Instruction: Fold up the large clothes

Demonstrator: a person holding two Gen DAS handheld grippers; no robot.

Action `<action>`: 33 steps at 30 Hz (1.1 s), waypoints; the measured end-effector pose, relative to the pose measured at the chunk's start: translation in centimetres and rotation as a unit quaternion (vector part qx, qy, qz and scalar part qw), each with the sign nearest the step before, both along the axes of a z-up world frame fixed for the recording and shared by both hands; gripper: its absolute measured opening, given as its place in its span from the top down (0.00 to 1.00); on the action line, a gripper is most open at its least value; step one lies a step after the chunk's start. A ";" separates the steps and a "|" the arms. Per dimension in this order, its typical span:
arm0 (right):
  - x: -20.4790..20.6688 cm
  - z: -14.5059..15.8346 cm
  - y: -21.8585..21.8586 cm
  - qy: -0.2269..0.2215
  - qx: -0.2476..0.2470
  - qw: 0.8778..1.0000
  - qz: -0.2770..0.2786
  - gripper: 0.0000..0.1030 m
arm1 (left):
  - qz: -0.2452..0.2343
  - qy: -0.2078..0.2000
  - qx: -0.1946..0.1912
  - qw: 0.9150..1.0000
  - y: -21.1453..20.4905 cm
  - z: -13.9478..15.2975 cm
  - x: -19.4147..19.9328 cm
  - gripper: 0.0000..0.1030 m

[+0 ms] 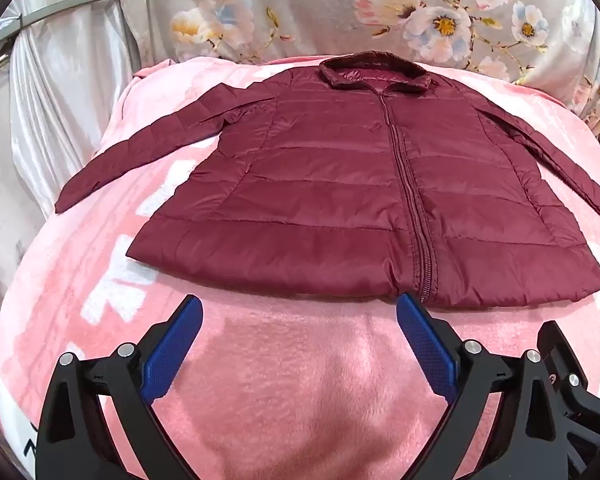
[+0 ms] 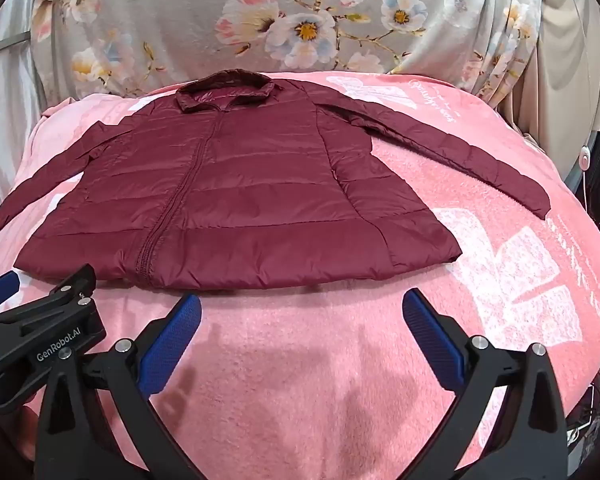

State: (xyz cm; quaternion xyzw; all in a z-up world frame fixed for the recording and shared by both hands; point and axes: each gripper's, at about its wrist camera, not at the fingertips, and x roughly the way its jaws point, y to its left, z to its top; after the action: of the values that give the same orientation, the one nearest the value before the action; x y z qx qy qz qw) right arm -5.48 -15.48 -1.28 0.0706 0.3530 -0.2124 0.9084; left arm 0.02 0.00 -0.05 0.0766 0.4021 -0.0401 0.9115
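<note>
A maroon quilted jacket [image 1: 340,184] lies flat and zipped on a pink blanket [image 1: 292,380], collar at the far side, both sleeves spread outward. It also shows in the right wrist view [image 2: 236,200]. My left gripper [image 1: 300,304] is open and empty, hovering just in front of the hem near the zipper. My right gripper [image 2: 302,302] is open and empty, in front of the hem's right half. The left gripper's body [image 2: 40,328] shows at the lower left of the right wrist view.
The pink blanket [image 2: 340,380] with white print covers a bed. A grey floral fabric [image 1: 340,8] hangs behind the collar. Shiny pale curtains [image 1: 60,92] stand at the far left. A white cable and switch [image 2: 584,156] hang at the right edge.
</note>
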 end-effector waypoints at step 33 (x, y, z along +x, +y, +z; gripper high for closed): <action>-0.5 0.0 0.1 0.001 0.013 1.000 -0.001 0.05 | 0.001 -0.004 0.002 1.000 0.2 1.3 -1.2 0.09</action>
State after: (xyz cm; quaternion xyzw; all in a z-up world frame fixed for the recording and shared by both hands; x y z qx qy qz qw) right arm -5.95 -15.42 -1.27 0.0822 0.3569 -0.2088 0.9068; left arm -1.21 0.19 1.23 0.0780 0.3983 -0.0379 0.9131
